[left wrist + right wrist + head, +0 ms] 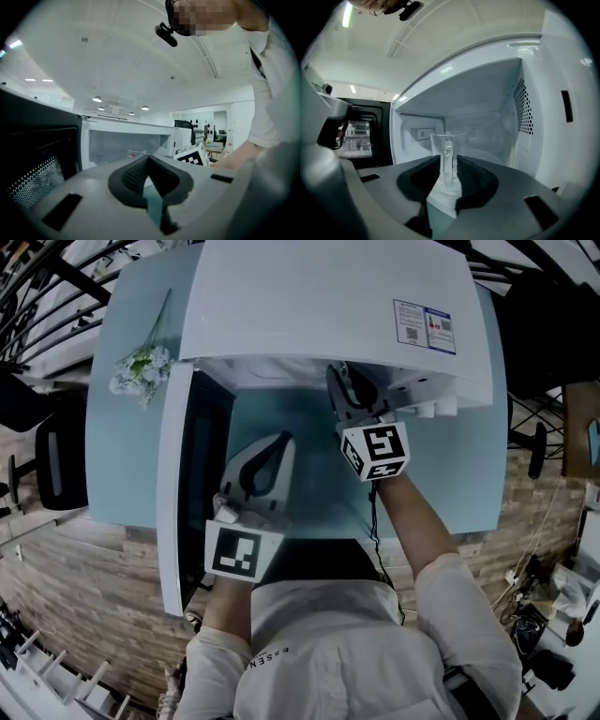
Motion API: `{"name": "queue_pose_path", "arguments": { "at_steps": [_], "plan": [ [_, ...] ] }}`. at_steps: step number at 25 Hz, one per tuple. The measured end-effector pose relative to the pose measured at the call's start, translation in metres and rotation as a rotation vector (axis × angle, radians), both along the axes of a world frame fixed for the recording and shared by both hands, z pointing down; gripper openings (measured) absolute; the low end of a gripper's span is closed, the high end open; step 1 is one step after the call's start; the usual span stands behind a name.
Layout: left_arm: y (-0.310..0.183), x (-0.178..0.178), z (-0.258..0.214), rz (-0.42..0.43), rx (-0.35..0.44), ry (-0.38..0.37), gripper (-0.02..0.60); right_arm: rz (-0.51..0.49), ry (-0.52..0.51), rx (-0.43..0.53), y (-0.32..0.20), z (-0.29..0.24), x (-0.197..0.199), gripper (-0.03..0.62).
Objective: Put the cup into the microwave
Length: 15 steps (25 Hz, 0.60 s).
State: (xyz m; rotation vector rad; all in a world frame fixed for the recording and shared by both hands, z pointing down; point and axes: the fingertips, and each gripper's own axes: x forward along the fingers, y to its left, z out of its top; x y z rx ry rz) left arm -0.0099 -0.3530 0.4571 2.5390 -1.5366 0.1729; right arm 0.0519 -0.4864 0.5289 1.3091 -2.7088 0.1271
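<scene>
White, pale blue, grey.
The microwave [328, 296] is white, its door window [35, 185] dark with a dotted mesh; the table [122, 456] is pale blue; the cup [447, 154] is clear (almost colourless); the left gripper [147, 160] and right gripper [449, 163] are grey with black pads [471, 178] and black-and-white square markers [234, 554].

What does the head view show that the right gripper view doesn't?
Only the head view: flowers on the table, and the stickers on the microwave's top. Only the right gripper view: the clear cup inside, its handle between the open right tongs. Both: the microwave and its open door.
</scene>
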Motion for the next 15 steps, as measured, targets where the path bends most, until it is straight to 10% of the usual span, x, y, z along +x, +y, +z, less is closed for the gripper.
{"name": "queue_pose_path", "arguments": {
  "at_steps": [2,15],
  "plan": [
    [0.002,0.0,-0.003,-0.002,0.002,0.001,0.0,0.003,-0.008,-0.012,0.002,-0.001,0.001,0.162],
    [0.039,0.01,-0.047,0.0,0.032,-0.017,0.0,-0.008,-0.056,0.012,0.075,-0.065,0.023,0.156]
  ]
}}
